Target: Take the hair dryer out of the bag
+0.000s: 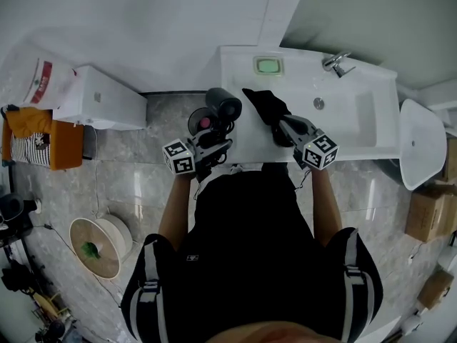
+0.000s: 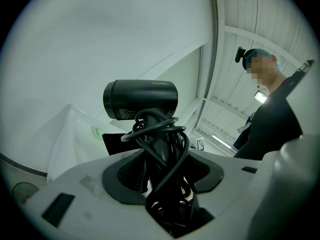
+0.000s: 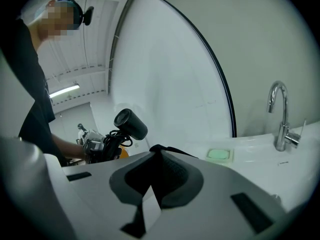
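The black hair dryer (image 1: pixel 223 104) is held up over the left end of the white counter (image 1: pixel 239 66), its barrel level and its cord wound round the handle. My left gripper (image 1: pixel 216 131) is shut on that handle; in the left gripper view the hair dryer (image 2: pixel 142 100) rises from between the jaws of the left gripper (image 2: pixel 162 171). The black bag (image 1: pixel 264 104) hangs just right of it, limp, with my right gripper (image 1: pixel 283 124) shut on its fabric. In the right gripper view the bag (image 3: pixel 172 168) fills the right gripper (image 3: pixel 157 176), and the dryer (image 3: pixel 131 124) shows apart at the left.
A green soap dish (image 1: pixel 268 66) sits at the counter's back. The basin (image 1: pixel 350 109) and chrome tap (image 1: pixel 335 63) lie to the right. A white box (image 1: pixel 100 106) stands at the left on the tiled floor, cardboard boxes (image 1: pixel 428 213) at the right.
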Demonstrator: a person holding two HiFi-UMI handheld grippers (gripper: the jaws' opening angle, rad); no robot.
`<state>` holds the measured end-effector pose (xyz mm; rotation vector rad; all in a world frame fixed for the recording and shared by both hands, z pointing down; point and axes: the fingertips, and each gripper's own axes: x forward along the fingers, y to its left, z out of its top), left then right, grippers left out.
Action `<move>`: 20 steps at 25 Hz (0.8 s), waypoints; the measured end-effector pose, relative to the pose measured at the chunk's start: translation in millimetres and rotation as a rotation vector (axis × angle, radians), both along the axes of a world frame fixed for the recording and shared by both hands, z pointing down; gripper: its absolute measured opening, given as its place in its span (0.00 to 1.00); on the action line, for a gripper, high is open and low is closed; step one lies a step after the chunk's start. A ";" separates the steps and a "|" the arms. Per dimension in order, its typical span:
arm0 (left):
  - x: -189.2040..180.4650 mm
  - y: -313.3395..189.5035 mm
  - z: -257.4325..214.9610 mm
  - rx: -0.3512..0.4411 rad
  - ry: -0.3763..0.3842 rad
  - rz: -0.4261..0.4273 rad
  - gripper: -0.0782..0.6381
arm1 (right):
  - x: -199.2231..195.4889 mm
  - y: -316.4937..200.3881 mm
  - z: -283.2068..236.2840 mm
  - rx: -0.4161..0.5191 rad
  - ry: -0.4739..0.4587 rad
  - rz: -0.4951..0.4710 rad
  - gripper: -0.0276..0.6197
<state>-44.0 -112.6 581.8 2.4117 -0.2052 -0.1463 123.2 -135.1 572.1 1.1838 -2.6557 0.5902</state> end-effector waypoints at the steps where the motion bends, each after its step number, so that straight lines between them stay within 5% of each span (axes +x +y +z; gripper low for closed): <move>1: 0.7 0.9 0.0 -0.005 0.002 0.002 0.40 | 0.2 1.1 0.5 -0.001 0.005 0.001 0.15; 20: -1.7 8.9 7.6 -0.022 -0.006 0.016 0.40 | 10.5 11.0 -11.5 0.018 0.026 0.037 0.15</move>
